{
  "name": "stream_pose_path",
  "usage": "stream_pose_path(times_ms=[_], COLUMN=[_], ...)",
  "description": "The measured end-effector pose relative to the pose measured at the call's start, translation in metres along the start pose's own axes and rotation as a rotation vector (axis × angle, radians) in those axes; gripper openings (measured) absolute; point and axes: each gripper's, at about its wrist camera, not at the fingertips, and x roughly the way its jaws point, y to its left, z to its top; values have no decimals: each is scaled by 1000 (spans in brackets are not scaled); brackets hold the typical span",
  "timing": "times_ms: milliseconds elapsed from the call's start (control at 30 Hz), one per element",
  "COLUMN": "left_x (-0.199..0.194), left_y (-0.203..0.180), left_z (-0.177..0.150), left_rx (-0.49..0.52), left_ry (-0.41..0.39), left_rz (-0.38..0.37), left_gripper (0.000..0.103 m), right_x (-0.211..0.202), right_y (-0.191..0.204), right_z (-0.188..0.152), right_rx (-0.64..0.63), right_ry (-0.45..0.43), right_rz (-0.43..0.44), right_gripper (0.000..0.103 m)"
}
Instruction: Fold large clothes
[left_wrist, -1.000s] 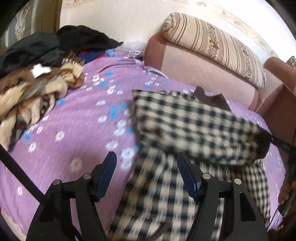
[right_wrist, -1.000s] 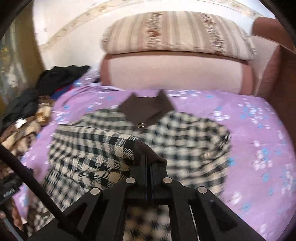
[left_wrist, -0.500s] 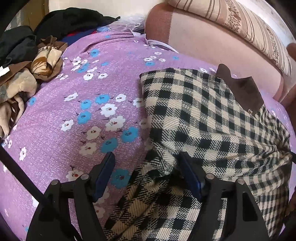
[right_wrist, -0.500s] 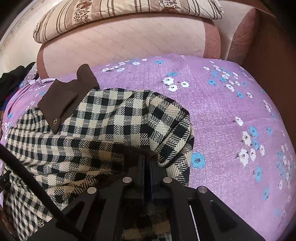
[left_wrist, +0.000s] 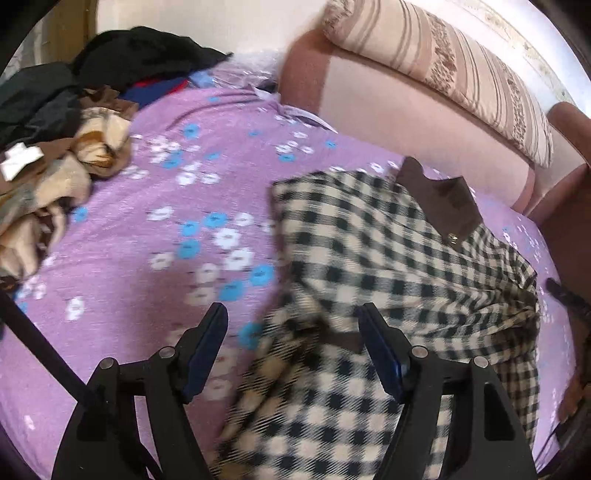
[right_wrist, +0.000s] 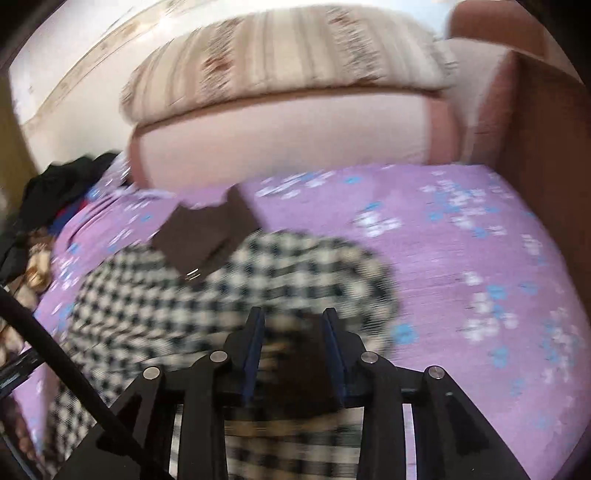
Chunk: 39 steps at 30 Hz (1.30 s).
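Both sleeves of the checked coat look folded in over its body, so the side folds seem done and the lengthwise fold is the step coming up. It lies on the purple flowered bed toward the right side, its brown collar pointing at the padded headboard, its hem toward the near edge.

The left gripper stands with fingers wide, nothing clamped, over the coat's left border where cloth meets sheet. The right gripper has just been opening; its fingers are now narrowly apart with the dark sleeve cuff between them, and, though the right view is smeared, the pads appear to be off the cloth.

A heap of other clothes sits at the far left corner, well apart.

Next, I judge, both grippers should drop to the hem corners at the near edge, pinch through all layers, and carry them up toward the collar without dragging the tucked sleeves loose.
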Motion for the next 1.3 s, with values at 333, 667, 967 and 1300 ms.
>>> stream_pose_path(times_ms=[333,667,967,1300], left_x=[37,-39,-54,-79], left_y=[0,105,107,86], left_z=[-26,-74,-122,-177], left_rx=[96,-115,-129,-73], left_ry=[114,76,130,149], left_rz=[87,-31,-342,-466], left_gripper=[72,74,74,63], right_x=[31,-86,-93,-90], right_y=[8,-95,-174,-130], right_z=[-73,-124,-188,-235], right_rx=[-41,192,545,586], right_ry=[161,73,106,206], right_rz=[85,92,324,644], right_gripper=[31,59,60,60])
